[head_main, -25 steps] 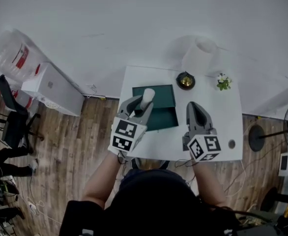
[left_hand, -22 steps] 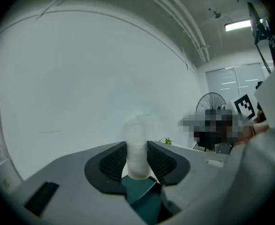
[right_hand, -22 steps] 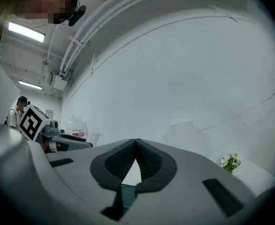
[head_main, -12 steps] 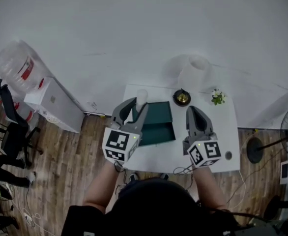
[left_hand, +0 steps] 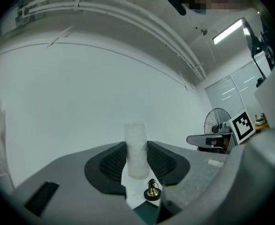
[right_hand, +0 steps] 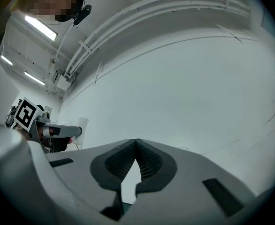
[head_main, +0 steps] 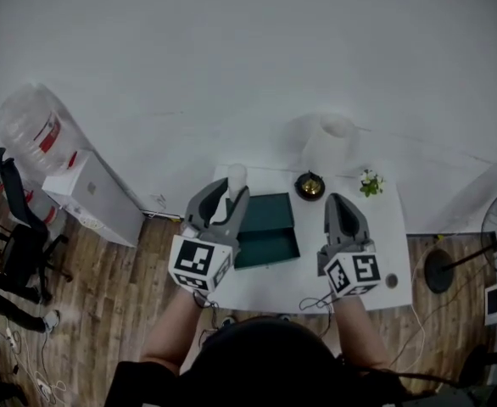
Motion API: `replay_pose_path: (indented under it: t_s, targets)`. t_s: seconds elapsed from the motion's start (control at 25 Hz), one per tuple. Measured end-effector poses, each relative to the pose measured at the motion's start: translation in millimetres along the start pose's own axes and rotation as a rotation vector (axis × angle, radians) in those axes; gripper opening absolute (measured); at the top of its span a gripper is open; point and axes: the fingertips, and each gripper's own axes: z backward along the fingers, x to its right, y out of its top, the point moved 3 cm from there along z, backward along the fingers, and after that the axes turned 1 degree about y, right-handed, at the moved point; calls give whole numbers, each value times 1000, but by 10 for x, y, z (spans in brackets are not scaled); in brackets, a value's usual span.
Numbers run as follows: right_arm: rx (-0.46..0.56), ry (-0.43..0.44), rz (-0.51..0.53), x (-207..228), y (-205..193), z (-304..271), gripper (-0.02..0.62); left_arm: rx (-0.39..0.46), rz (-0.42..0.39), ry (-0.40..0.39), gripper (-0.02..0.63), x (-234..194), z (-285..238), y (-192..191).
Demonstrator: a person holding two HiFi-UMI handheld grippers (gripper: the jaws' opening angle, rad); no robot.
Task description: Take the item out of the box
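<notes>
Item [head_main: 236, 179] partly hidden within left tool [head_main: 231, 193].

Bare table [head_main: 394, 236] right of box [head_main: 265, 231], bell [head_main: 309, 186], plant [head_main: 369, 181] seemingly crowding rear

1. The right hand-held gripper [right_hand: 135, 142] fills the lower frame, its grey jaws pressed tip to tip with nothing between them.
2. At nine o'clock, the left hand-held gripper [right_hand: 76, 131] juts in level, its marker cube behind it and a white cylinder [right_hand: 84, 124] at its tip.
3. At six o'clock, a pale sliver of bench [right_hand: 128, 189] shows below the jaw tips.
4. Pipes [right_hand: 142, 8] arc above a plain white wall [right_hand: 189, 93] from ten toward one o'clock, and strip lights [right_hand: 41, 27] glow at ten.
</notes>
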Motion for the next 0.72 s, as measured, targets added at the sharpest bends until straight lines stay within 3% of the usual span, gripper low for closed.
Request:
replay_pose_path:
  t_s: [0.72]
  targets:
    - [-37,-9,-27,112,-138,-211,5,-35,29,-16,137,-68,-226,-148]
